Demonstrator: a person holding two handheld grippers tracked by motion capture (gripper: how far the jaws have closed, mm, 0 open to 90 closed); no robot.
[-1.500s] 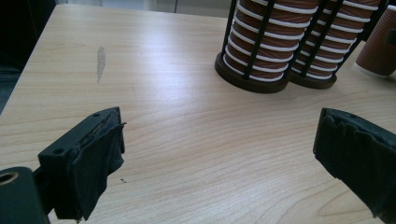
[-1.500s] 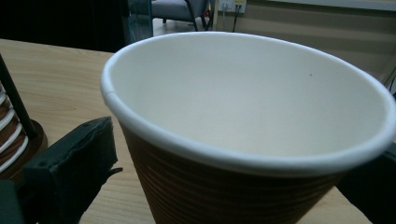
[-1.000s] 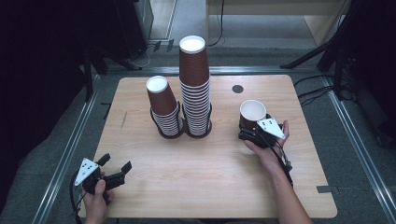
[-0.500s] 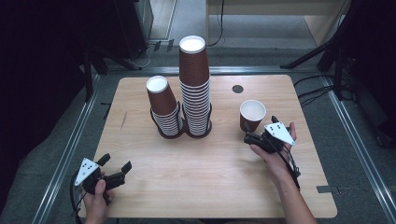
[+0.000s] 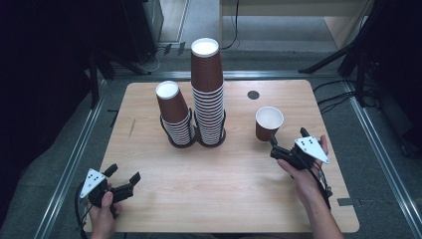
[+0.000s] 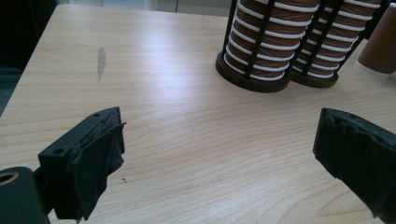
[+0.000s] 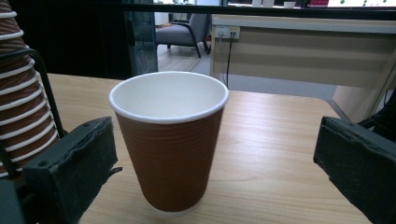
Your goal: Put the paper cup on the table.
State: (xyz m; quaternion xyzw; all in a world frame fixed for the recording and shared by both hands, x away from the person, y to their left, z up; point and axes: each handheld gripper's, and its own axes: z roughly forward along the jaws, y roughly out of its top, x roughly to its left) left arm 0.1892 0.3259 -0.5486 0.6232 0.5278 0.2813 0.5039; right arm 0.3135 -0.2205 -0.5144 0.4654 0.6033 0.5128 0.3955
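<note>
A wooden table (image 5: 219,174) bears two racked cup stacks (image 5: 199,99) and one upright paper cup (image 5: 267,124).

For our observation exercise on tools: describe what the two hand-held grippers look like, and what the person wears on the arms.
Both the left gripper and the right gripper are black, each topped by a pale grey three-cornered plate with small dark holes, and each trails a black cable. Their jaws are blocky, faced with rough black pads frayed at the edges. The forearms are bare; no sleeves are in view.
</note>
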